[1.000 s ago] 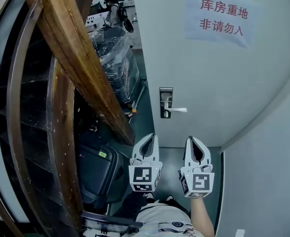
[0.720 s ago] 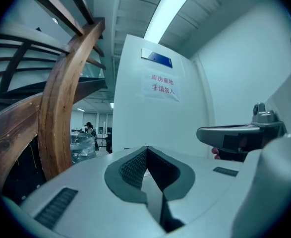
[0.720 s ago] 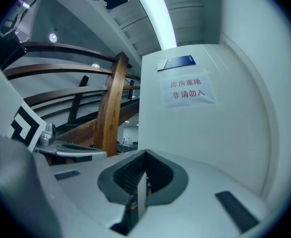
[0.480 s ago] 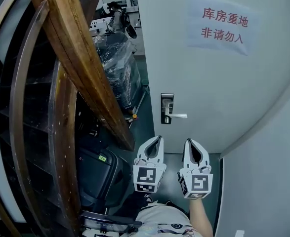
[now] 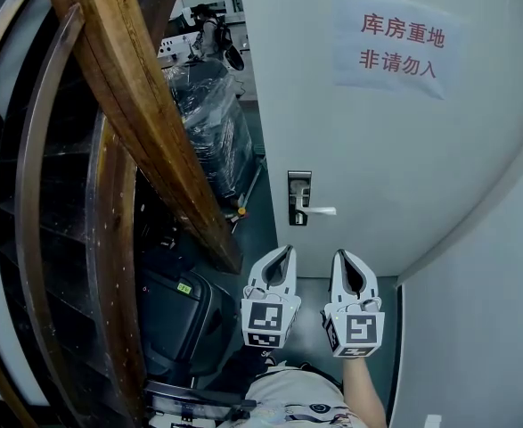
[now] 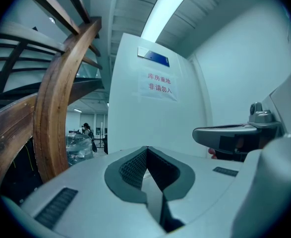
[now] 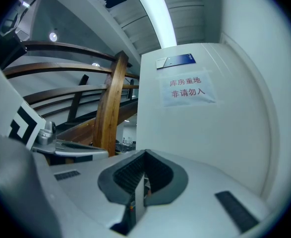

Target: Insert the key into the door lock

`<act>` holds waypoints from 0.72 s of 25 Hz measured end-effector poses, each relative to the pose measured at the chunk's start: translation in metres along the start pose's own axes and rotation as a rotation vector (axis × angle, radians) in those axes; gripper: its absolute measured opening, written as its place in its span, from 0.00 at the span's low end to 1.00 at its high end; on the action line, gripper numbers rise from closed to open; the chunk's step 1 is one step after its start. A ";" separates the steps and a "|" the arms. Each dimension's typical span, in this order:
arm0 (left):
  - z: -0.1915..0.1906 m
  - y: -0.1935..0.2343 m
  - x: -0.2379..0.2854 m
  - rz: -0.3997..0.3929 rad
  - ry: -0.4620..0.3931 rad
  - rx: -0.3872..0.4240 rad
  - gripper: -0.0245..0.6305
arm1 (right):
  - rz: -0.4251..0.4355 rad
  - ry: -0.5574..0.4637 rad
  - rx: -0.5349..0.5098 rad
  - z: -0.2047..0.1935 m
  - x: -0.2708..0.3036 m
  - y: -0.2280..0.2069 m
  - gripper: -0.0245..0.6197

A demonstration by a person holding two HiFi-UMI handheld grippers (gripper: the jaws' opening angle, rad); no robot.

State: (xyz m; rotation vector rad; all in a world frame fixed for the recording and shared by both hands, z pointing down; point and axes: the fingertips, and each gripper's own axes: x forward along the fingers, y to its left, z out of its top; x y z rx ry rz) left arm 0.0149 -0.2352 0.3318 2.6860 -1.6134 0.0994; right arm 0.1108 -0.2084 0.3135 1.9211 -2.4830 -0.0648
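a: what changes?
b: almost nothing. the right gripper (image 5: 348, 255) stays fully clamped on a thin flat strip, likely the key (image 7: 139, 195). the left gripper (image 5: 283, 251) stays closed and empty.
a: and the lock (image 5: 299, 199)?
b: ahead of the right gripper, slightly to its left, well apart. the approach is judged not begun.

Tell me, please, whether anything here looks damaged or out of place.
Nothing stands out. The white door is open, its paper sign sits flat and its silver lever handle is level.

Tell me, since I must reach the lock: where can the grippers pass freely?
Free: the floor strip between beam and door, straight ahead to the lock. Crowded: the left, with the wrapped load and black case beside the beam; the wall hems in the right.
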 end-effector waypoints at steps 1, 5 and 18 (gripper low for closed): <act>0.000 0.000 0.000 -0.001 0.000 0.001 0.04 | 0.001 -0.001 -0.001 0.000 0.000 0.000 0.05; 0.000 -0.003 -0.001 -0.007 0.000 0.004 0.04 | 0.003 -0.001 -0.001 0.001 -0.001 0.001 0.05; -0.003 -0.003 -0.005 -0.004 0.010 0.006 0.04 | 0.015 0.010 -0.007 -0.003 -0.002 0.006 0.05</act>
